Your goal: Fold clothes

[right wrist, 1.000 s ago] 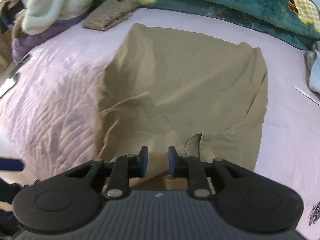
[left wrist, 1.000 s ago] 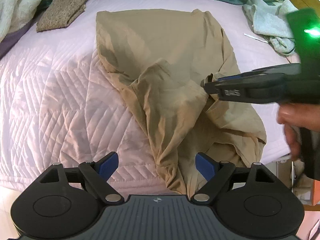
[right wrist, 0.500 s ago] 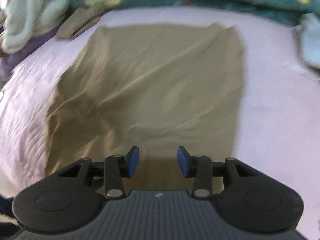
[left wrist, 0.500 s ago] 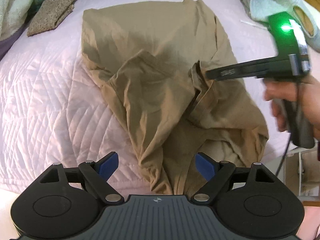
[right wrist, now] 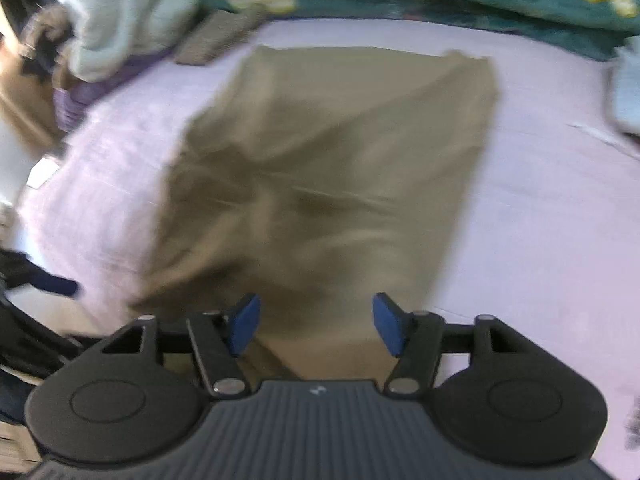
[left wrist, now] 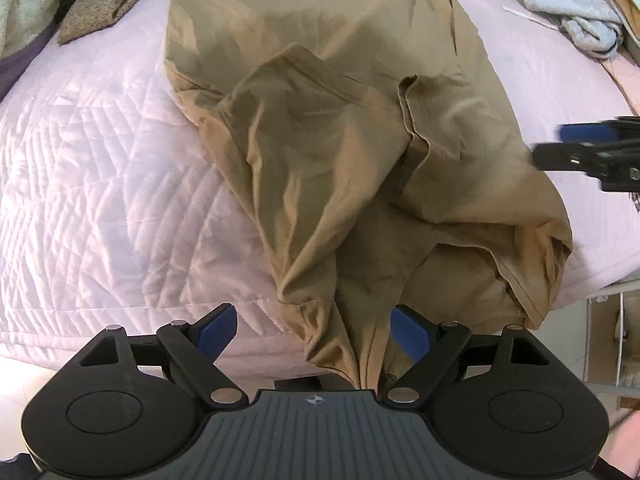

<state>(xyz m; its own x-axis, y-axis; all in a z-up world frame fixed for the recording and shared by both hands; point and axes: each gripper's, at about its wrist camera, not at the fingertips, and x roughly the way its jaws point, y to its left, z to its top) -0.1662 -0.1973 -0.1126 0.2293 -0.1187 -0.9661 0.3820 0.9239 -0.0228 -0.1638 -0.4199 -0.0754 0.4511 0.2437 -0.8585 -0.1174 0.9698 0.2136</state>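
One tan garment (left wrist: 344,152) on one pink quilt (left wrist: 100,168), left gripper (left wrist: 316,330) and right gripper (right wrist: 316,322) both spread, empty.

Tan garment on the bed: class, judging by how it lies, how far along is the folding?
Done: the tan garment has one side flap thrown over its middle, though bunched. In hand: nothing; the left gripper and right gripper are both open. Left: smoothing the crumpled near end hanging over the pink quilt edge, then the remaining folds.
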